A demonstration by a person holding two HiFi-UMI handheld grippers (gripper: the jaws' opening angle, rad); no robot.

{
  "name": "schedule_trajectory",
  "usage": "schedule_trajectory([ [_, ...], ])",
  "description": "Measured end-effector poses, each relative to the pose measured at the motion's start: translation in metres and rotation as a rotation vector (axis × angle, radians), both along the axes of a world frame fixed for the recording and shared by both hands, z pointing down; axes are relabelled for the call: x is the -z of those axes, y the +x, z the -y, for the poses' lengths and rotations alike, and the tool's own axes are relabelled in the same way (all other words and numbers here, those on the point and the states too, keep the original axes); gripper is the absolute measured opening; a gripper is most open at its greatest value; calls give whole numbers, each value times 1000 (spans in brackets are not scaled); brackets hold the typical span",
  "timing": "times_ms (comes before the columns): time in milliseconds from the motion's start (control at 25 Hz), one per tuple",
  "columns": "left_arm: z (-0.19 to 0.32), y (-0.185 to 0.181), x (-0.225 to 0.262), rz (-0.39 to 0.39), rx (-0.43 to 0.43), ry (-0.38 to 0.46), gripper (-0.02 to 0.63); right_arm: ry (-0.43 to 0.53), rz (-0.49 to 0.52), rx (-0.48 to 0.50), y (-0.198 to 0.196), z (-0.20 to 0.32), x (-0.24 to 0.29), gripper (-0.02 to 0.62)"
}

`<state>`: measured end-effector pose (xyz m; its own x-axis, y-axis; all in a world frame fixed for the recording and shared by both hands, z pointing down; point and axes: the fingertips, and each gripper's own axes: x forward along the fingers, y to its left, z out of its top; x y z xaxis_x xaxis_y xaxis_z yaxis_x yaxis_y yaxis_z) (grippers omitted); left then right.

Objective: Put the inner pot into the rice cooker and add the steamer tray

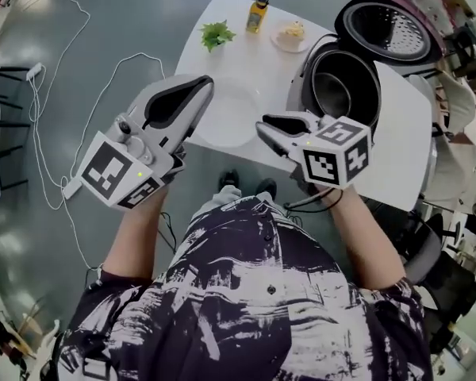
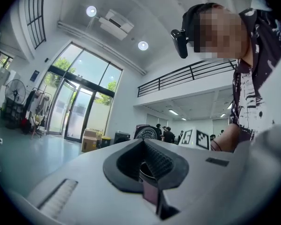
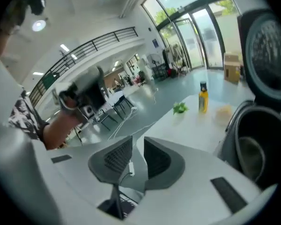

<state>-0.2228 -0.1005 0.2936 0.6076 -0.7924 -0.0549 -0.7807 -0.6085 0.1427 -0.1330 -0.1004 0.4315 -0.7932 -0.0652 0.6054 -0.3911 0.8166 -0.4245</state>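
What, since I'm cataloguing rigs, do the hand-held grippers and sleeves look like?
The left hand-held gripper and right hand-held gripper each have pale grey shells, black ribbed pads and a white cube with black square markers. The person wears a short-sleeved black-and-white patterned shirt.

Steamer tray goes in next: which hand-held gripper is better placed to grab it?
Probably left: the left hand-held gripper hangs at the edge of the steamer tray, while the right hand-held gripper sits in front of the rice cooker.
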Motion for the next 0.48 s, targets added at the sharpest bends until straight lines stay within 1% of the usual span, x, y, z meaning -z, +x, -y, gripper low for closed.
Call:
schedule_trajectory([
  [120, -6, -7, -11, -8, 7, -21, 5, -183, -98, -65, -11, -33, -91, 72],
  [160, -9, -8, -16, -13, 4, -29, 5, -223, -132, -82, -9, -40, -114, 72],
  [200, -11, -9, -20, -17, 0, -37, 5, -241, -165, -86, -7, -45, -131, 72],
  [240, -14, -10, -24, -21, -4, -43, 5, -235, -195, -76, -6, -47, -143, 72],
  [280, -16, -12, -27, -25, -6, -49, 5, -207, -216, -55, -9, -44, -147, 72],
  [360, -19, -16, -33, -30, -5, -57, 5, -111, -228, 2, -25, -24, -142, 72],
  [480, -23, -26, -38, -39, 7, -60, 5, 87, -231, 126, -69, 28, -122, 72],
])
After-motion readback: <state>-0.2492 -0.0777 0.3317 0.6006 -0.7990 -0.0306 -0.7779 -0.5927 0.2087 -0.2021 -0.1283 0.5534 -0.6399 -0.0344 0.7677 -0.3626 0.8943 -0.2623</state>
